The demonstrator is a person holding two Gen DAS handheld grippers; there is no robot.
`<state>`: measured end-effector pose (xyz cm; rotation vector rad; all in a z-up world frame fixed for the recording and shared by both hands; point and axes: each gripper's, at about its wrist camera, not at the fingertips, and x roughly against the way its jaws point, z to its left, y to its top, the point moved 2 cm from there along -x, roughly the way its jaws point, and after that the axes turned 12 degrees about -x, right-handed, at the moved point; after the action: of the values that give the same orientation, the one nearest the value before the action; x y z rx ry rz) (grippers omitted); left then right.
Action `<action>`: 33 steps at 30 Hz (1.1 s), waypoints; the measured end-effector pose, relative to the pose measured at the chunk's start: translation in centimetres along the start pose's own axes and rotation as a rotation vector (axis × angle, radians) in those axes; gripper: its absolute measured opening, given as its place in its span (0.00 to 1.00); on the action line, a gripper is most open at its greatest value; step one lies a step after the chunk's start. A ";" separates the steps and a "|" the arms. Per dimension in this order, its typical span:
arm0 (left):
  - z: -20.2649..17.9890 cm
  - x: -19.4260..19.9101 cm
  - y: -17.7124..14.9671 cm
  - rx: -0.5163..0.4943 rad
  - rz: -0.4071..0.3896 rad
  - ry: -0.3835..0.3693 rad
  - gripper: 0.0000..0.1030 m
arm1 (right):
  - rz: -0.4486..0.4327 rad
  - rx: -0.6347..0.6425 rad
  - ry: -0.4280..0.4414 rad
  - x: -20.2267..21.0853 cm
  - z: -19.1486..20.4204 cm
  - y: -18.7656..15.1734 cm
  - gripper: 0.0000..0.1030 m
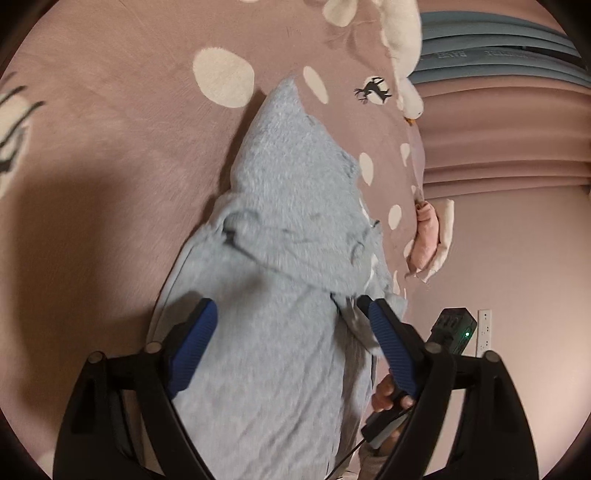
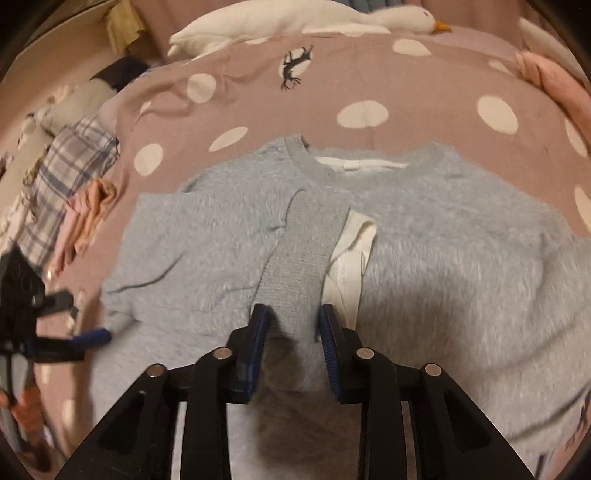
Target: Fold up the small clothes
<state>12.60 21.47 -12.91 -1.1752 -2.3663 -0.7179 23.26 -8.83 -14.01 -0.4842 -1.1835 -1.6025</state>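
We are holding the left gripper [image 1: 288, 317] with jaws spread wide over the blue sweater [image 2: 424, 236] lying on the bed [image 2: 332, 85], while the right gripper [image 2: 293, 317], jaws parted, is straddling its ribbed cuff [image 2: 306, 251] at six o'clock.

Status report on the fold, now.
Left tool open over blue sweater. Right tool part open astride ribbed cuff, not pinching. Way clear; plush goose far off.

Bedroom — spotted bedspread [image 2: 369, 88], plush goose [image 2: 295, 18].

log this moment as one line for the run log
stage: folding sweater | left claw: open over sweater | right claw: straddling ribbed cuff, not pinched | surface: dotted blanket
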 end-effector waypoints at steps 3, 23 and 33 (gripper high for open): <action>-0.3 1.8 -1.6 -0.021 -0.029 0.003 0.96 | -0.027 0.027 0.020 2.6 -0.2 -1.8 0.37; 0.7 3.5 -13.7 -0.147 0.026 0.097 1.00 | -0.122 -0.294 -0.144 13.2 -15.0 -13.8 0.66; -0.6 2.2 -14.2 -0.235 0.090 0.099 1.00 | -0.014 -0.347 0.145 10.8 -13.7 -15.2 0.66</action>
<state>-0.12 15.14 -14.98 -1.2993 -2.1776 -1.0207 8.89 -26.49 -18.28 -0.5699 -0.8043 -1.8318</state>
